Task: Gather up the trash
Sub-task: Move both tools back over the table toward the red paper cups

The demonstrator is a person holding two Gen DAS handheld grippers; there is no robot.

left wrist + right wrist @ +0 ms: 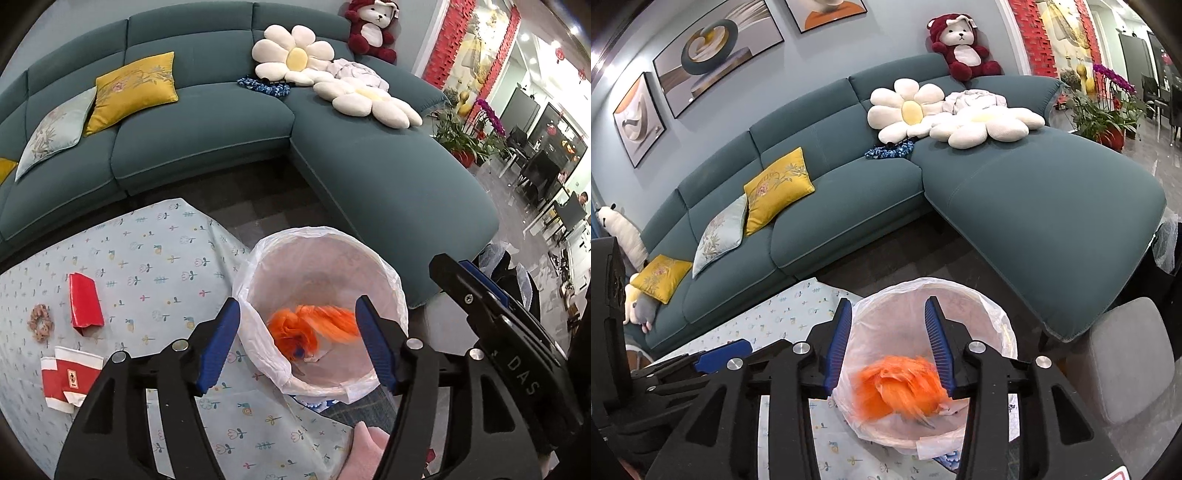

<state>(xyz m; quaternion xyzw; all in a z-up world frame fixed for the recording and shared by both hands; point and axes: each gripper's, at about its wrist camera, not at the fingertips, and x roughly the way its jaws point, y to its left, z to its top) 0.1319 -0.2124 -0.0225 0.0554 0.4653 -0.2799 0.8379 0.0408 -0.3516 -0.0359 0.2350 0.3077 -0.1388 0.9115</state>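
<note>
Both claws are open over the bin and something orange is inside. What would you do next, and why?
Probably swing the left tool toward the red packet on the flowered tablecloth: the orange wad already sits in the lined bin, both tools are empty, and litter remains there.

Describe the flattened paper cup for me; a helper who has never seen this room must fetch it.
Start at the floral tablecloth before the teal sofa. The flattened red-and-white paper cup lies near its front left edge. Its white bands distinguish it from the plain red carton and pink scrunchie behind.
</note>
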